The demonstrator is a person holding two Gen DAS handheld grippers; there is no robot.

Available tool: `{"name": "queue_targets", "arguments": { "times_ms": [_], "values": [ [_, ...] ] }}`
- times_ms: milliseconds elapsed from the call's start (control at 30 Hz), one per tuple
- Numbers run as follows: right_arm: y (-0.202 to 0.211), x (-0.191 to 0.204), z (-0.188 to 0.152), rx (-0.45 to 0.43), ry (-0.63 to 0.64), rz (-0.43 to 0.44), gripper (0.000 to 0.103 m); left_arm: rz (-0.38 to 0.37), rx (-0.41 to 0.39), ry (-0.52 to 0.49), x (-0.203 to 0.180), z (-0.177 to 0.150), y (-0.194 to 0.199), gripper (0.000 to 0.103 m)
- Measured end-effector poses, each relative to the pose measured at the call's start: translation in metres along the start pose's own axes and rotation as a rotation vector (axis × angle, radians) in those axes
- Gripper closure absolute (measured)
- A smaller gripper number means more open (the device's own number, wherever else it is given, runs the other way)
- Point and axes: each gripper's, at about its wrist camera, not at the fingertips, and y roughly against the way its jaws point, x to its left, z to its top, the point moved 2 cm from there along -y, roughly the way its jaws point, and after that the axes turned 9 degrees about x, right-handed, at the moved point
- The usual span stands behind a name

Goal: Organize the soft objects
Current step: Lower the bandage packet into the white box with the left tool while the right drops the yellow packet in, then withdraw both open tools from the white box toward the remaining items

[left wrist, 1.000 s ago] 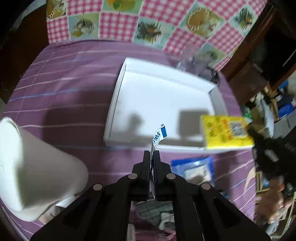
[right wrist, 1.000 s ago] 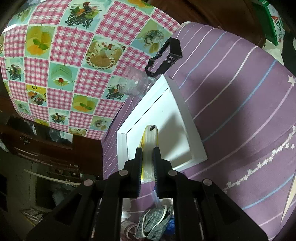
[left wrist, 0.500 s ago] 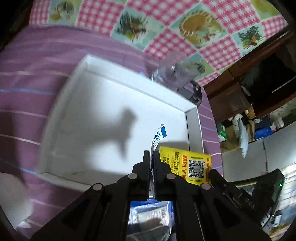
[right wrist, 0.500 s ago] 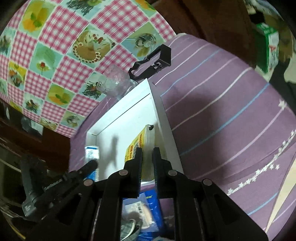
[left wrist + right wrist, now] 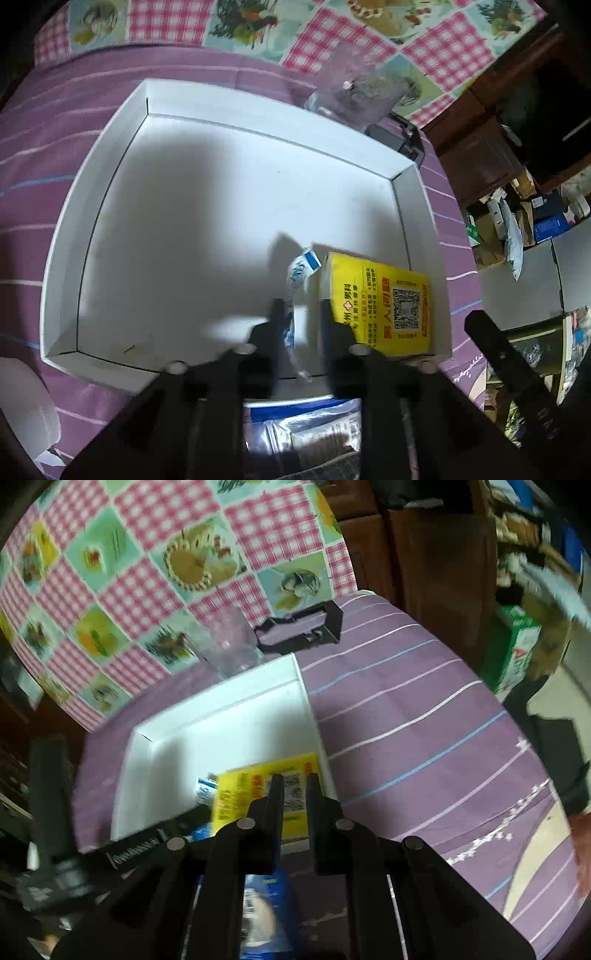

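A white tray (image 5: 92, 184) lies on the purple striped cloth; it also shows in the right wrist view (image 5: 155, 746). A yellow tissue pack (image 5: 384, 306) lies flat in the tray's near right corner, also seen in the right wrist view (image 5: 251, 790). My left gripper (image 5: 301, 306) is open over the tray, a small white-and-blue packet (image 5: 299, 273) loose between its fingers. My right gripper (image 5: 293, 779) is open just above the yellow pack, holding nothing.
A blue packet (image 5: 306, 432) and other soft items lie in front of the tray. A clear plastic cup (image 5: 231, 646) and a black clip (image 5: 303, 631) stand behind the tray. A white paper roll (image 5: 26, 406) is at the near left.
Both grippers have opened. The yellow pack has dropped flat into the tray's corner, and the small packet has been let go beside it. The left gripper moved forward over the tray.
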Motion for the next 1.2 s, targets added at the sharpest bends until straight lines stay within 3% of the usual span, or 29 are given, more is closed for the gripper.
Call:
{"name": "queue_targets", "arguments": {
  "times_ms": [33, 100, 133, 233, 367, 433, 500, 633, 800, 833, 900, 967, 1067, 1200],
  "values": [
    [0.002, -0.002, 0.000, 0.000, -0.014, 0.031, 0.089, 0.003, -0.016, -0.008, -0.001, -0.001, 0.004, 0.047],
    [0.002, -0.003, 0.001, 0.010, -0.032, 0.079, 0.082, -0.019, -0.063, -0.024, -0.002, -0.002, 0.014, 0.030],
    [0.002, -0.004, 0.001, 0.017, -0.039, 0.101, 0.080, -0.033, -0.085, -0.028, -0.003, -0.002, 0.019, 0.030],
    [0.003, -0.005, 0.001, 0.023, -0.060, 0.130, 0.073, -0.041, -0.121, -0.011, 0.002, -0.002, 0.032, 0.030],
    [0.006, -0.002, 0.001, 0.026, -0.045, 0.137, 0.072, 0.062, -0.109, 0.009, 0.013, -0.003, 0.041, 0.031],
    [0.009, 0.001, 0.000, 0.029, -0.038, 0.152, 0.072, 0.106, -0.089, 0.010, 0.016, -0.006, 0.044, 0.050],
    [0.011, 0.006, -0.001, 0.044, -0.032, 0.178, 0.072, 0.116, -0.067, -0.007, 0.016, -0.011, 0.046, 0.061],
    [0.018, 0.017, -0.007, 0.067, -0.002, 0.173, 0.072, 0.143, -0.081, -0.068, 0.005, -0.025, 0.059, 0.061],
    [0.055, 0.035, -0.019, -0.080, 0.027, 0.154, 0.069, 0.152, -0.204, -0.104, -0.004, -0.048, 0.098, 0.065],
    [0.065, 0.039, -0.023, -0.110, 0.045, 0.126, 0.065, 0.156, -0.234, -0.106, -0.004, -0.055, 0.108, 0.065],
    [0.079, 0.046, -0.031, -0.160, 0.085, 0.070, 0.044, 0.155, -0.266, -0.090, 0.001, -0.067, 0.124, 0.065],
    [0.092, 0.051, -0.040, -0.218, 0.114, 0.027, 0.038, 0.141, -0.278, -0.078, 0.006, -0.078, 0.133, 0.065],
    [0.103, 0.054, -0.052, -0.209, 0.124, 0.024, 0.037, 0.158, -0.229, -0.093, 0.016, -0.095, 0.138, 0.065],
    [0.119, 0.058, -0.076, -0.223, 0.170, 0.040, 0.037, 0.133, -0.284, -0.004, 0.037, -0.125, 0.151, 0.065]
  ]
}}
